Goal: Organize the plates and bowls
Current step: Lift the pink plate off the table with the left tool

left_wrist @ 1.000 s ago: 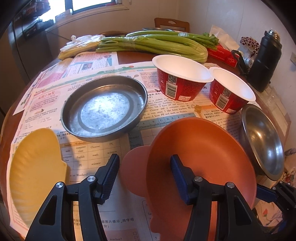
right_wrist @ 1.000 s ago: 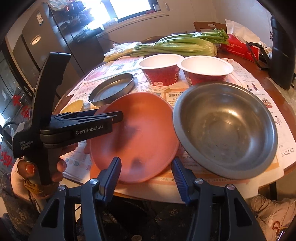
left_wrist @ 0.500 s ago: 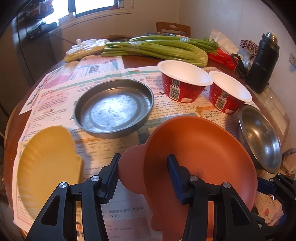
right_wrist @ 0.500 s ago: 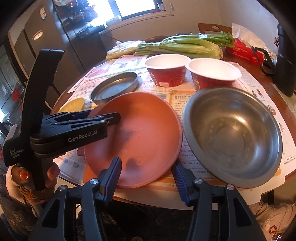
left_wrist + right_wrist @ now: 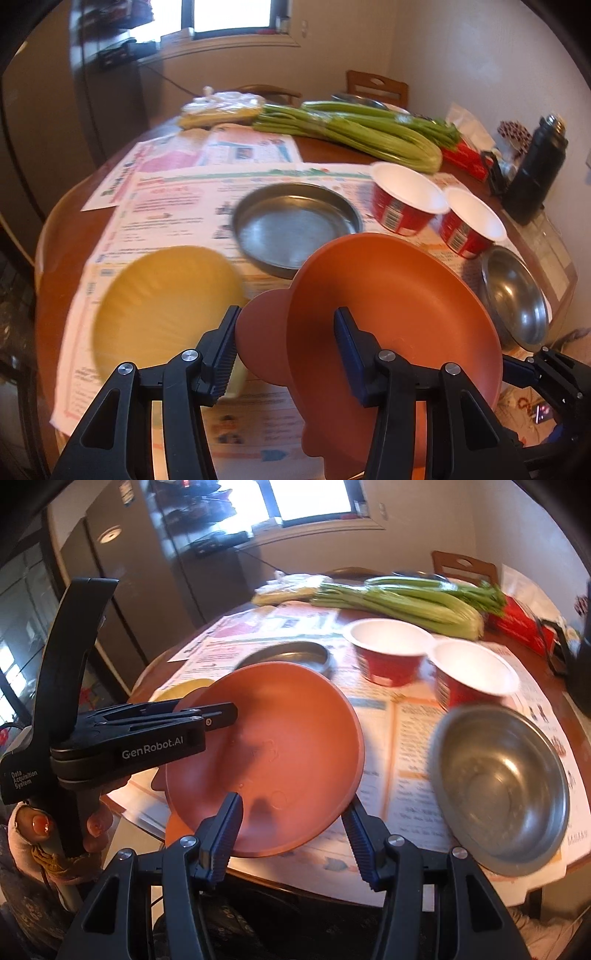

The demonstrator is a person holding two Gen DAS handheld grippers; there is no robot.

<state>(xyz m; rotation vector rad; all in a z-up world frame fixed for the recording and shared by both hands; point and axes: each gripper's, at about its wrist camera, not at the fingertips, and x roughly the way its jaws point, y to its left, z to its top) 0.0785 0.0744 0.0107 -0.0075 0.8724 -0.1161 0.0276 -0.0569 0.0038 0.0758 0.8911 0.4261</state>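
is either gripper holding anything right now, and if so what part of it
The left gripper holds the orange plate by its near rim beside the ear-shaped tab, tilted up off the table. The right gripper is open and holds nothing.

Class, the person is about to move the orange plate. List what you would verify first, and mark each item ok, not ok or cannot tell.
1. Left gripper clamped on the orange plate at its rim: ok.
2. Orange plate held level: not ok, it is tilted.
3. Right gripper open and empty: ok.
4. Right gripper's fingers clear of the orange plate's near edge: cannot tell.
5. Yellow plate bare, ready for stacking: ok, though blurred.
6. Steel bowl apart from the orange plate: ok, paper shows between them.
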